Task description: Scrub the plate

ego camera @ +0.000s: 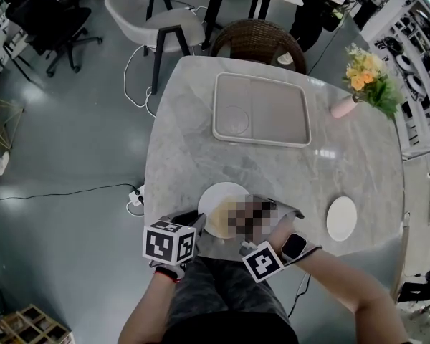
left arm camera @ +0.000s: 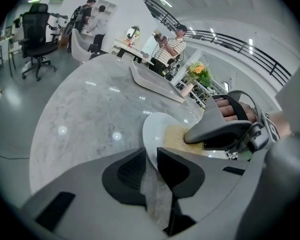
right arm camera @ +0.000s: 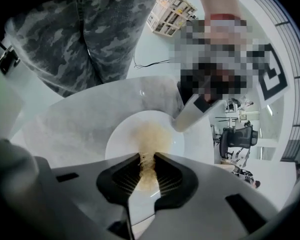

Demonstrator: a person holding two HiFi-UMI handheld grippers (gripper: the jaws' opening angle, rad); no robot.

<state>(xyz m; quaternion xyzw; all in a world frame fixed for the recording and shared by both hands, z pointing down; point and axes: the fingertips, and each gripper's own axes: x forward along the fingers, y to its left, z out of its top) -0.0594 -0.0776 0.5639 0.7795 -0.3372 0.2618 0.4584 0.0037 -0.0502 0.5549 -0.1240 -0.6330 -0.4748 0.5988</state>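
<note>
Overhead head view; gripper views close, sharing plate (right arm camera: 121, 143)

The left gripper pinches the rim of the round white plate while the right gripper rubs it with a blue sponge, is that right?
Not quite: there is no blue sponge. The right gripper view shows the right gripper shut on a tan fibrous scrubbing pad that lies against the round white plate. The left gripper does pinch the plate's rim.

Left claw (left arm camera: 151, 160) clamped, angled down; right claw (right arm camera: 147, 165) clamped, pointing steeply down.
</note>
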